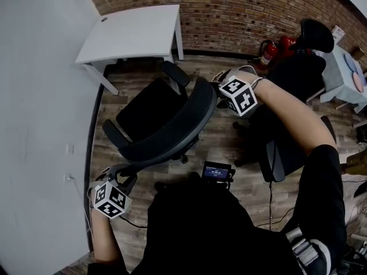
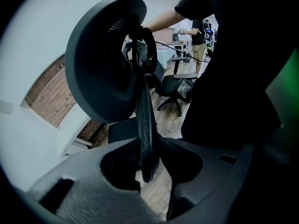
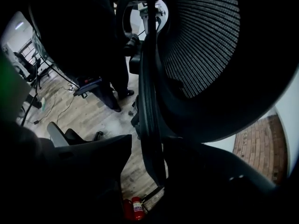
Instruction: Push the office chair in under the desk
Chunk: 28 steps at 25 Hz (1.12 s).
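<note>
A black office chair (image 1: 150,112) with a mesh back stands on the wood floor, its seat facing the white desk (image 1: 132,33) at the top left, apart from it. My left gripper (image 1: 121,177) is at the left end of the chair back's rim (image 1: 172,137). In the left gripper view the rim (image 2: 145,125) runs between the jaws and both press on it, so my left gripper (image 2: 148,146) is shut on it. My right gripper (image 1: 218,88) straddles the right end of the rim. There the rim (image 3: 150,101) lies against the right jaw, with floor showing beside the left one: my right gripper (image 3: 145,146) is open.
A white wall (image 1: 40,125) runs along the left, close to the desk and chair. A second black chair (image 1: 292,76) stands right of my right arm, with red fire extinguishers (image 1: 269,51) by the brick wall and a cloth-covered table (image 1: 344,73) beyond. Cables lie on the floor (image 1: 269,211).
</note>
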### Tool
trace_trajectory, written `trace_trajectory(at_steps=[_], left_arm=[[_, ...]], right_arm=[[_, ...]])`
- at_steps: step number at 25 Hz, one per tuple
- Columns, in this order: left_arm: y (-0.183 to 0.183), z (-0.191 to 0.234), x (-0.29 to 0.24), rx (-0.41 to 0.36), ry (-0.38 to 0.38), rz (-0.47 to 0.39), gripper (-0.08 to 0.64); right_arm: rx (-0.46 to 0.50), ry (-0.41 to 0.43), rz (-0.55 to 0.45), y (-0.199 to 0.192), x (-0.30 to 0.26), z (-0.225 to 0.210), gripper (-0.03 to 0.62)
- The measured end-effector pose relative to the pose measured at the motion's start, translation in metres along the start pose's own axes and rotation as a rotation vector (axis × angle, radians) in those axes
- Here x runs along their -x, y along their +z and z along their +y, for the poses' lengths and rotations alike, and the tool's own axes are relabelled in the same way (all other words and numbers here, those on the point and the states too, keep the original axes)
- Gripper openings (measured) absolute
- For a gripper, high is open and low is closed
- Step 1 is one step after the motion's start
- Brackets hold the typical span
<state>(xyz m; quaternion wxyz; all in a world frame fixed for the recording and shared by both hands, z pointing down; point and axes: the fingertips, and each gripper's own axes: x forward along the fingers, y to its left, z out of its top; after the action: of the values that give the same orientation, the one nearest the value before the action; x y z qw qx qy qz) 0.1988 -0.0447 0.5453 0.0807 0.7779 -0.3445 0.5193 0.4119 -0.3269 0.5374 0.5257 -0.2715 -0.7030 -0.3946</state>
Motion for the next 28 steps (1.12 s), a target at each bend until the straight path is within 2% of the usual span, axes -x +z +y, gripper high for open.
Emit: trace_trajectory(at_steps=[10,17,28], left_arm=[[0.0,0.0,-0.001,0.006,-0.001,0.015,0.137],[-0.001,-0.001,0.0,0.016,-0.009,0.005,0.132],[-0.015,0.006,0.003,0.012,-0.025,0.003,0.127]], right_arm=[[0.033,-0.033,-0.002,-0.001,-0.002,-0.005,0.143],[0.015,-0.036,0.021,0.001,-0.001,-0.004,0.14],[-0.016,-0.044,-0.001,0.013,-0.004,-0.007,0.141]])
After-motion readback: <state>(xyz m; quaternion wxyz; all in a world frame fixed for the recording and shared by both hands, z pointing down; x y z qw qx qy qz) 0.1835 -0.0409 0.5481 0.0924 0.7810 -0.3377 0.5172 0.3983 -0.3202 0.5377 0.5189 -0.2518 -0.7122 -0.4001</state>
